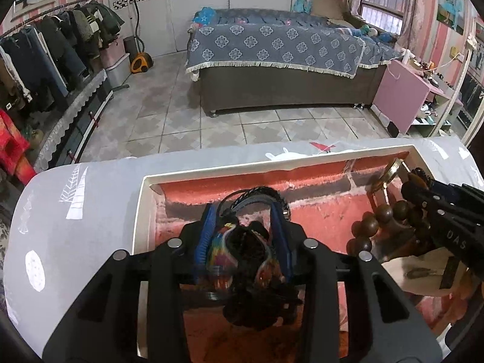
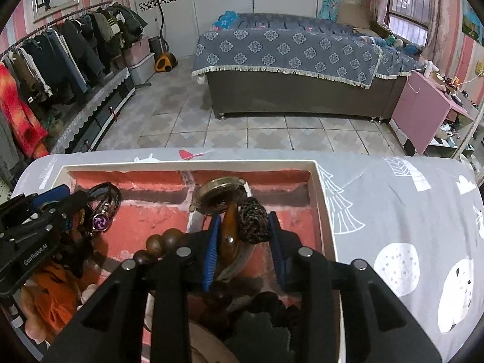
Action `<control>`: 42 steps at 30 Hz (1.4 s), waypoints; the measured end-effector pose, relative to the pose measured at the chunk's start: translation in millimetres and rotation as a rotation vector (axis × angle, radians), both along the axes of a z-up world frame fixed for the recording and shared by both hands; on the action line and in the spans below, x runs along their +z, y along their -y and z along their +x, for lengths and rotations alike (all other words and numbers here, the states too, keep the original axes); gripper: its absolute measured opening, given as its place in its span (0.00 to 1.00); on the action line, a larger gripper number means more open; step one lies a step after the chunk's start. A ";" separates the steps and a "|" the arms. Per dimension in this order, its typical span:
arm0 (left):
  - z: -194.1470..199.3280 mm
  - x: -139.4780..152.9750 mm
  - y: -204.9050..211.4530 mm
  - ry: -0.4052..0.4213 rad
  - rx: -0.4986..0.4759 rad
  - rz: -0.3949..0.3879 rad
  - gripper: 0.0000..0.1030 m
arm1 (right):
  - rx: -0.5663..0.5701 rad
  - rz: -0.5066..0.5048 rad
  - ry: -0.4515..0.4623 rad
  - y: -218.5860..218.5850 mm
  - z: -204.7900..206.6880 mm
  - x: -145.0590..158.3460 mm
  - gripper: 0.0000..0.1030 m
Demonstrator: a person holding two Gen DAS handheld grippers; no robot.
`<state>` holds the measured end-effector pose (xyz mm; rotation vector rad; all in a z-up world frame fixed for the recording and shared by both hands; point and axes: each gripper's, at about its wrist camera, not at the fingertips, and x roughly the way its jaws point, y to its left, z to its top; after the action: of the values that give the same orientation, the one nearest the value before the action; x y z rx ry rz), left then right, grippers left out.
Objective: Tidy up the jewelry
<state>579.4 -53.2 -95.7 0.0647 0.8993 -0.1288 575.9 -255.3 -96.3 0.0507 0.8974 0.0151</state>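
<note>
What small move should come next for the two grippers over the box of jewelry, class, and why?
Probably open both and lift away. The left gripper has a bundle of braided bracelets between its fingers, the right gripper has a brown bangle and dark cord, and both already sit low inside the white box.

We log two wrist fisheyes, each close above the tray [image 1: 211, 171] on the grey-clothed surface [image 1: 90, 227], angled steeply down and forward. Left view sits over its left part, right view over its right. Both share tray, floor [image 2: 242, 127] and bed [image 2: 287, 51].
</note>
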 end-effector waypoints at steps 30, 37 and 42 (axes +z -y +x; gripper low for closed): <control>-246.5 115.5 -57.7 0.381 0.081 -0.098 0.95 | -0.011 -0.054 0.385 -7.5 -222.4 104.2 0.94; -324.8 113.8 -60.2 0.503 0.095 -0.062 0.95 | -0.001 -0.049 0.465 -16.2 -300.6 102.5 0.96; -366.8 101.4 -60.4 0.556 0.109 -0.054 0.95 | -0.019 -0.020 0.497 -16.1 -344.2 91.2 0.96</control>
<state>212.6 7.2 5.6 -0.0002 0.3427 -0.0287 231.7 -239.2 -5.1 0.0348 0.3997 0.0007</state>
